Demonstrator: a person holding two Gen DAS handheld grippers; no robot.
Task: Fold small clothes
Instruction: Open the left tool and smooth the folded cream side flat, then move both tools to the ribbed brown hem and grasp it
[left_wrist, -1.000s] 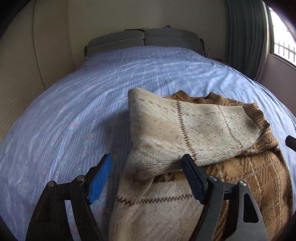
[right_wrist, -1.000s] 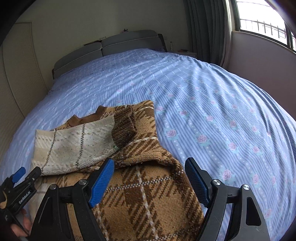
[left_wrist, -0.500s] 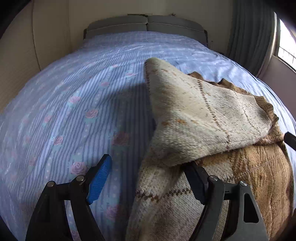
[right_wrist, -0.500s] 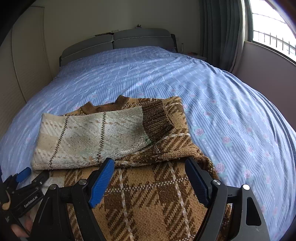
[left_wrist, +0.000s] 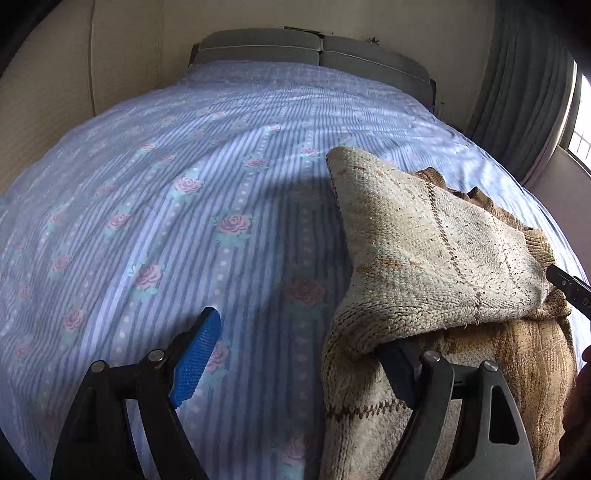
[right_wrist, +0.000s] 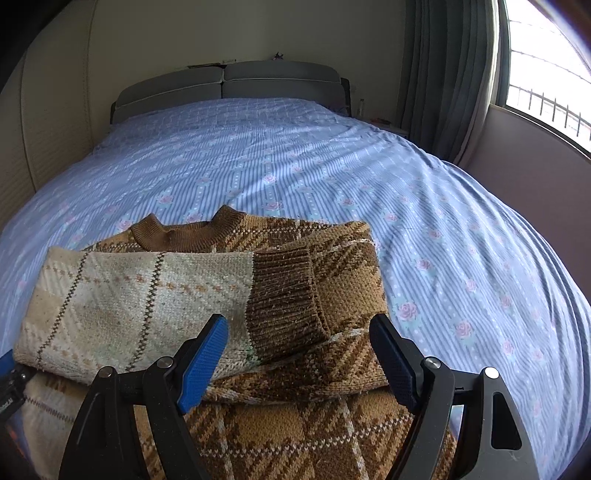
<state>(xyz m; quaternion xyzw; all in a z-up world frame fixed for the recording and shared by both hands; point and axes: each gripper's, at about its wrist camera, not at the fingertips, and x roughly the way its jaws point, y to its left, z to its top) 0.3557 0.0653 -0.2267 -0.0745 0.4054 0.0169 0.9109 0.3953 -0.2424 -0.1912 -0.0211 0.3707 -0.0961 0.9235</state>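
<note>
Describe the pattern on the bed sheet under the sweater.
The bed sheet is light blue with fine stripes and rows of small pink roses, clearest in the left wrist view.

One sweater (right_wrist: 236, 295), two sleeves folded across it. One bed (right_wrist: 332, 166), one headboard (right_wrist: 229, 88), one curtain (right_wrist: 443, 74), one window (right_wrist: 546, 66). Two grippers (right_wrist: 299, 354).
</note>
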